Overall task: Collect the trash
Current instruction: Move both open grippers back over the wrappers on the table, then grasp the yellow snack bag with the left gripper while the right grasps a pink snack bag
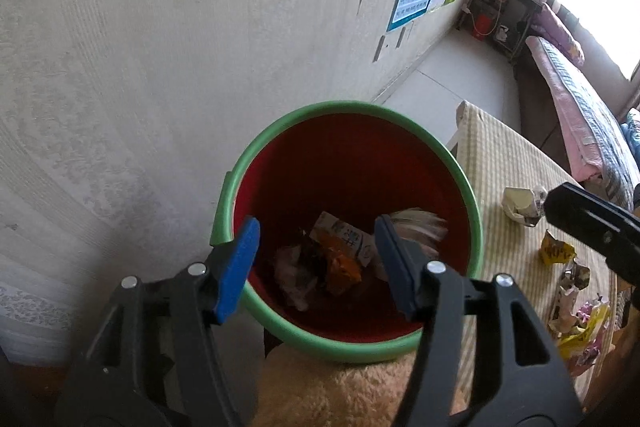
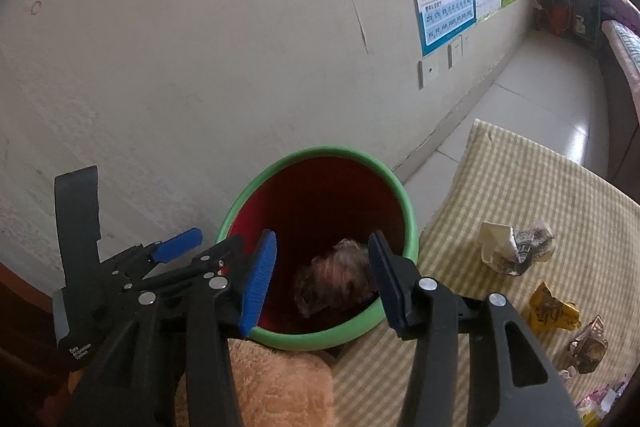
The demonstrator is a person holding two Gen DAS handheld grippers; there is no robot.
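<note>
**Both grippers over the bin mouth, jaws apart**

Above the bin [image 1: 276, 323], both hand-held grippers point downward into its opening. The bin has a green rim and a red inner wall, and it stands against the pale wall [image 1: 140, 67], beside a table [image 1: 504, 163] covered in a yellow checked cloth.

1. Left gripper [image 1: 316, 263]: the jaws are spread. Its blue pads [image 1: 236, 267] stand on either side of the bin's interior as seen from the left wrist view, with nothing pinched between them. Below the gap, trash lies on the bin floor: an orange and white wrapper [image 1: 340, 251] and crumpled paper [image 1: 294, 279]. A blurred pale piece [image 1: 418, 225] shows inside the bin just beyond the right-hand pad.

2. Right gripper [image 2: 322, 279]: the jaws are spread, and no item is pressed between the pads. In the right wrist view, a blurred grey-brown wad [image 2: 336, 279] sits inside the bin, in line with the gap between the pads. Whether it rests on the bottom cannot be told.

3. Remaining trash: on the table, well to the right of both grippers, lie a crumpled white paper wad [image 2: 516, 247], a yellow wrapper [image 2: 552, 311] and a smaller crumpled wrapper [image 2: 588, 345].

4. A fuzzy beige cushion [image 2: 280, 387] lies just in front of the bin.
</note>
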